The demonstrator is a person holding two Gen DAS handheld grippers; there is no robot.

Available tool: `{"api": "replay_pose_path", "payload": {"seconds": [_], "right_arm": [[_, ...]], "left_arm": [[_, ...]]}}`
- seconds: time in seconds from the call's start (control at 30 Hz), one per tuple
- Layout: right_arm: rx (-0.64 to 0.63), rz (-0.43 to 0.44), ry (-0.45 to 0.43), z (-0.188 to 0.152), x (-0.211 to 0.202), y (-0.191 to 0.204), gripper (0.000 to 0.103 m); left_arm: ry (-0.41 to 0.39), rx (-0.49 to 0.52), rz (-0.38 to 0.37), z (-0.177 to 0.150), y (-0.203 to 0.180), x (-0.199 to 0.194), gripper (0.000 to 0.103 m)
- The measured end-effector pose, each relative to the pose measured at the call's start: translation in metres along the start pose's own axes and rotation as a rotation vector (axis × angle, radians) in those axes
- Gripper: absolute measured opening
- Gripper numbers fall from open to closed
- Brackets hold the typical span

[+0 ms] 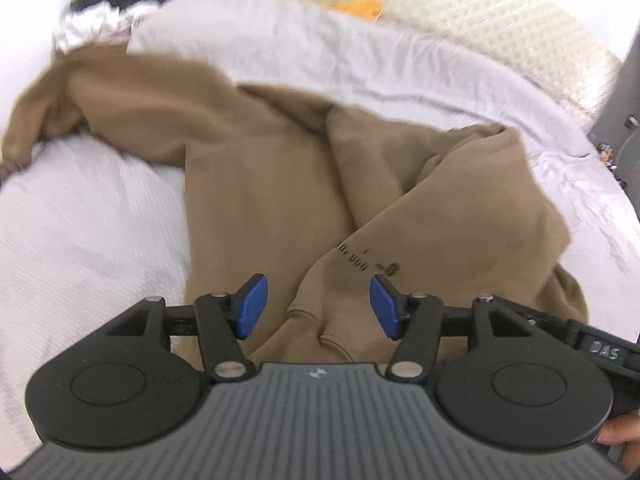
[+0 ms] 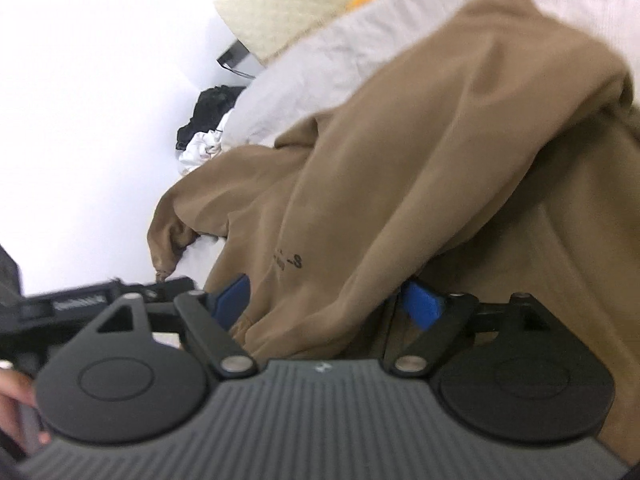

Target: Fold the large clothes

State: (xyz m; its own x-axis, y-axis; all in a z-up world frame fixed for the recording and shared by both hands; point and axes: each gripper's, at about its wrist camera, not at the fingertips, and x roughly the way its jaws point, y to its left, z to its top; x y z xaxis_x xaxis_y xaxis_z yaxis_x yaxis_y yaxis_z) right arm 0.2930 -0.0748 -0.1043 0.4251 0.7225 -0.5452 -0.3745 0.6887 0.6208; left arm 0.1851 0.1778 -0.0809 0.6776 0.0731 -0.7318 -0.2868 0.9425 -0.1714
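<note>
A large brown sweatshirt lies crumpled on the white bed cover, one sleeve with its cuff stretched out to the left. Small black print shows on a folded-over flap. My left gripper hovers over the ribbed hem, open, blue pads apart and not touching cloth. In the right wrist view the same sweatshirt is bunched up close. My right gripper is open wide, a fold of hem hanging loose between its blue pads, which do not press on it.
A cream textured blanket and an orange item lie at the far end of the bed. A heap of black and white clothes sits at the far left. A dark cabinet edge stands at the right. A hand holds each gripper.
</note>
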Motion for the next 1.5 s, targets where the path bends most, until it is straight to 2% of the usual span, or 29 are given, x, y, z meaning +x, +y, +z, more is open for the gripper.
{"api": "replay_pose_path", "payload": {"seconds": [0.13, 0.23, 0.3, 0.37, 0.47, 0.53, 0.7, 0.97, 1.03, 1.17, 1.3, 1.43, 1.5], "right_arm": [[-0.096, -0.086, -0.103, -0.009, -0.035, 0.01, 0.084], [-0.168, -0.142, -0.162, -0.014, -0.056, 0.017, 0.084], [-0.21, -0.171, -0.209, -0.016, -0.06, 0.025, 0.084], [-0.244, -0.198, -0.251, -0.017, -0.066, 0.028, 0.084], [-0.289, -0.227, -0.298, -0.019, -0.064, 0.033, 0.084], [-0.304, -0.244, -0.311, -0.019, -0.061, 0.031, 0.084], [-0.303, -0.272, -0.318, -0.017, -0.047, 0.029, 0.084], [-0.332, -0.306, -0.337, -0.015, -0.031, 0.03, 0.084], [-0.331, -0.314, -0.338, -0.014, -0.027, 0.028, 0.084], [-0.292, -0.323, -0.315, -0.009, -0.015, 0.018, 0.084], [-0.247, -0.347, -0.296, -0.004, -0.001, 0.007, 0.084], [-0.235, -0.396, -0.298, 0.0, 0.014, -0.002, 0.086], [-0.207, -0.406, -0.285, 0.004, 0.02, -0.007, 0.086]], "left_arm": [[-0.088, 0.037, -0.018, 0.0, -0.001, -0.041, 0.067], [-0.135, 0.026, -0.011, 0.005, 0.013, -0.065, 0.07], [-0.173, 0.008, 0.012, 0.012, 0.031, -0.075, 0.077], [-0.185, -0.017, 0.058, 0.022, 0.055, -0.078, 0.078], [-0.188, -0.066, 0.082, 0.033, 0.094, -0.078, 0.079], [-0.177, -0.122, 0.112, 0.039, 0.128, -0.07, 0.081], [-0.132, -0.275, 0.129, 0.041, 0.203, -0.037, 0.082], [-0.025, -0.579, 0.092, 0.033, 0.308, 0.047, 0.082], [-0.023, -0.649, 0.088, 0.031, 0.33, 0.067, 0.082], [-0.058, -0.767, 0.052, 0.032, 0.365, 0.101, 0.082], [-0.143, -0.865, 0.015, 0.045, 0.392, 0.128, 0.084], [-0.252, -0.919, 0.078, 0.062, 0.418, 0.135, 0.084], [-0.271, -0.913, 0.156, 0.068, 0.428, 0.134, 0.084]]}}
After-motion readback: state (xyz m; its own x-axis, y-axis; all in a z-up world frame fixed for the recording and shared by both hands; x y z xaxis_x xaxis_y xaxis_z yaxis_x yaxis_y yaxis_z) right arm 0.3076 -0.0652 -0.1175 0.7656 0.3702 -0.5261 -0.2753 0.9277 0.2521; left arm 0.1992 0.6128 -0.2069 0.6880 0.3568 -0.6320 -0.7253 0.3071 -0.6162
